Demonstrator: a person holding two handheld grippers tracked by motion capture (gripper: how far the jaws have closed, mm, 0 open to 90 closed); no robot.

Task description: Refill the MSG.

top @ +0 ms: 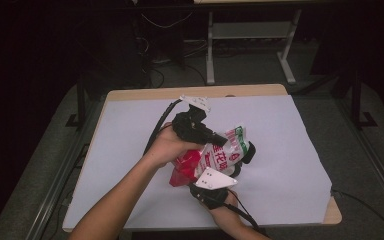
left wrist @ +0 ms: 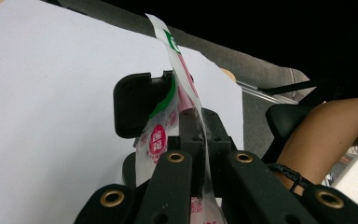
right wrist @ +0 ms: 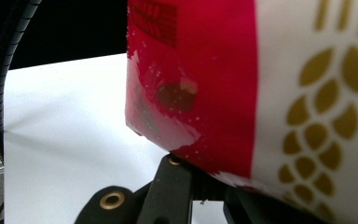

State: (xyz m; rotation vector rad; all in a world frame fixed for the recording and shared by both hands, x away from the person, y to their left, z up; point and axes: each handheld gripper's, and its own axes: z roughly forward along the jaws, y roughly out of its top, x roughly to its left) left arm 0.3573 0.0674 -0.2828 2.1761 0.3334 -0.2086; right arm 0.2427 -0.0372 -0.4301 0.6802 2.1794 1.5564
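Red-and-white plastic snack bag point(top: 215, 155) hangs between both grippers, above the white sheet point(top: 130, 150). Left gripper point(left wrist: 193, 140) pinches its top edge; right gripper point(right wrist: 200, 179) clamps the lower red end. Long axis runs gripper to gripper.

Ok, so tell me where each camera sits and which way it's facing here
High view: above the person's side, looking forward and down at the table; both forearms, left gripper, right gripper.
Left gripper view: along its jaws clamping the bag; a forearm at right.
Right gripper view: close up along its jaws onto the bag.
All three share the bag.
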